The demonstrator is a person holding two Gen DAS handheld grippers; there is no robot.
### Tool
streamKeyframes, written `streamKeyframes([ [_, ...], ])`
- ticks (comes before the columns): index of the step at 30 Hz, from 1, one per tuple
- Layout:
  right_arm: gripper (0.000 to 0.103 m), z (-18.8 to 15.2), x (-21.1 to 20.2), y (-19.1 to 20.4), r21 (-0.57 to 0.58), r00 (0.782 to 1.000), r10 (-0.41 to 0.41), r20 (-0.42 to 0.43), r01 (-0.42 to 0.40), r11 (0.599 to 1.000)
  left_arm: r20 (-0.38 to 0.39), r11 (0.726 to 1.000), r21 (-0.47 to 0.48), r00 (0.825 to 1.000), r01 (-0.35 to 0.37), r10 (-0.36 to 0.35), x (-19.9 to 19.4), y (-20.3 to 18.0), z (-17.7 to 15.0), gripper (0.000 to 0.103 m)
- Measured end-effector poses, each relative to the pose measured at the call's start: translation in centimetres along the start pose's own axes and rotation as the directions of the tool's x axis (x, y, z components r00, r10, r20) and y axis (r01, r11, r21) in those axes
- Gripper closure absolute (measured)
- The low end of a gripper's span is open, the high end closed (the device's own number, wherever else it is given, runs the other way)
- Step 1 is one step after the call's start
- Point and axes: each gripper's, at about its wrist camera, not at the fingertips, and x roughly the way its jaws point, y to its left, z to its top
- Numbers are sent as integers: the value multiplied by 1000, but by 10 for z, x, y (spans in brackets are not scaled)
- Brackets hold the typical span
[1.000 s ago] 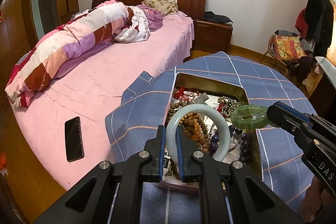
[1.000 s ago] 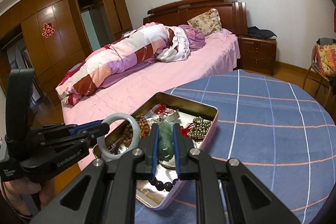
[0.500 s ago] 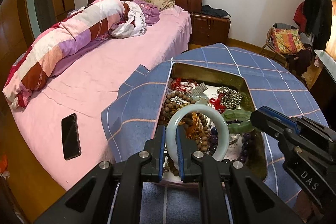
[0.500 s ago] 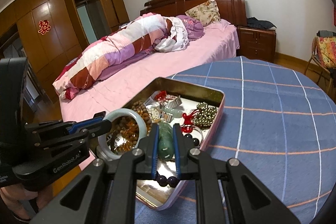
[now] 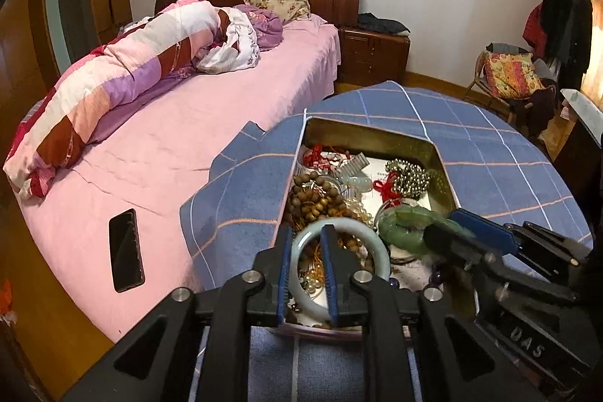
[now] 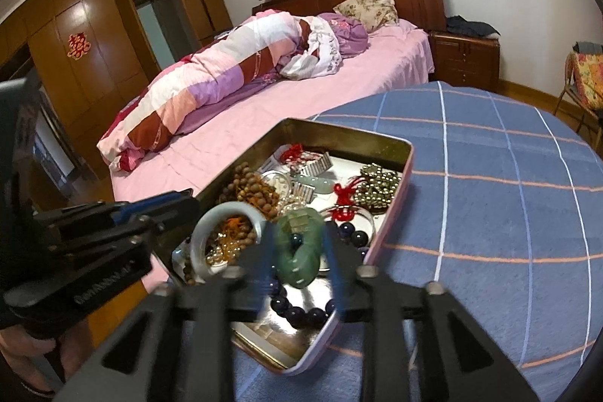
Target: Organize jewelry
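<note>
Low in the centre of the left wrist view, the left gripper (image 5: pixel 307 274) has its fingers spread, straddling the rim of a pale bangle (image 5: pixel 341 270) without pressing it. In the right wrist view the right gripper (image 6: pixel 297 259) is spread wide too, blurred, a green bangle (image 6: pixel 299 251) lying loose between its fingers. Both bangles sit in the tin (image 5: pixel 377 134) on the blue tablecloth (image 6: pixel 490 176). The right gripper's body reads "DAS"; the left's lettering is too blurred to read. A phone (image 5: pixel 126 249) lies on the bed at lower left.
</note>
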Motion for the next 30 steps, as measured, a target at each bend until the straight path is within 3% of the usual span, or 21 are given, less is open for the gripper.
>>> streamKeyframes([
  [3,53,0,-5,-2,12,1000,-10,14,10,1000,13,1000,-8,1000,-9,9,-3,1,1,53],
  [4,47,0,-7,-3,15,1000,-14,20,14,1000,21,1000,-10,1000,-15,15,-4,2,1,46],
  [5,42,0,-9,-4,21,999,-27,26,26,999,32,1000,-12,999,-16,17,-7,2,1,44],
  [6,38,0,-11,-4,23,999,-34,31,33,999,42,1000,-14,999,-18,19,-9,3,1,43],
  [30,32,3,-42,-2,29,989,-114,97,111,993,111,997,-70,993,-36,43,-41,19,2,39],
])
